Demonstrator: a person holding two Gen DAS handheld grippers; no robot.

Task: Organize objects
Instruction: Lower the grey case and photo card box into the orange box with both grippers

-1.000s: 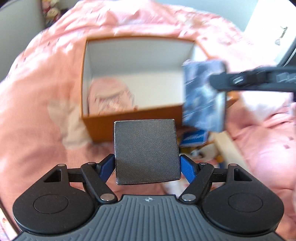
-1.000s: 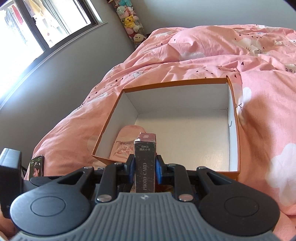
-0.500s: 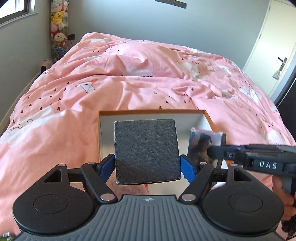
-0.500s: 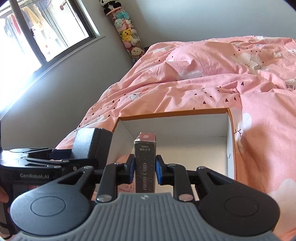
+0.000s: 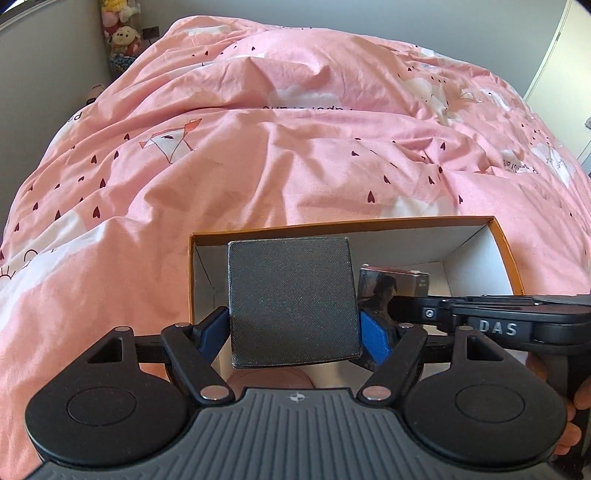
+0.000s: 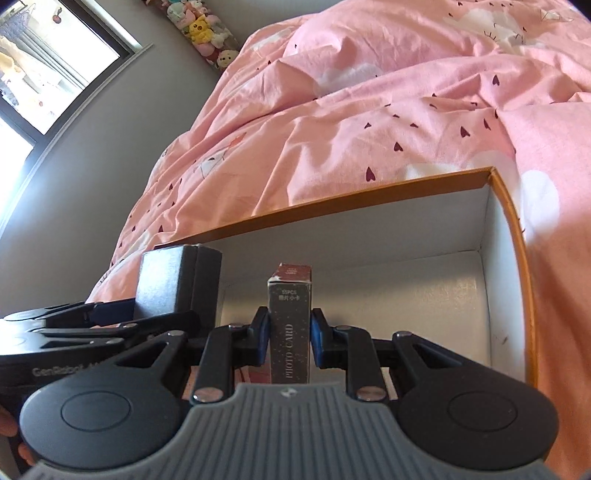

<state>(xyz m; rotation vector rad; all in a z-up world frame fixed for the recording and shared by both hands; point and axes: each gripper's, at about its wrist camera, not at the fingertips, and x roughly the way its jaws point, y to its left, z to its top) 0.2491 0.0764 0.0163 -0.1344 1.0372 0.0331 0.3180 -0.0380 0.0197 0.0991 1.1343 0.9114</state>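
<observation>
An orange box with white inner walls (image 5: 502, 243) (image 6: 509, 206) lies open on the pink bed. My left gripper (image 5: 293, 328) is shut on a square black box (image 5: 291, 302), held low inside the orange box at its left end; that black box also shows in the right wrist view (image 6: 173, 284). My right gripper (image 6: 288, 332) is shut on a slim photo card box (image 6: 290, 325), upright inside the orange box, just right of the black box. The card box also shows in the left wrist view (image 5: 384, 291). A pink item (image 5: 269, 380) lies under the left gripper.
The pink duvet (image 5: 295, 147) with small hearts surrounds the orange box. Plush toys (image 6: 207, 29) stand against the grey wall at the back left, by a window (image 6: 55, 62). A white door (image 5: 569, 66) is at the far right.
Both grippers have moved forward and down into the orange box with their loads still held. The cameras now sit lower, near the box rim.
</observation>
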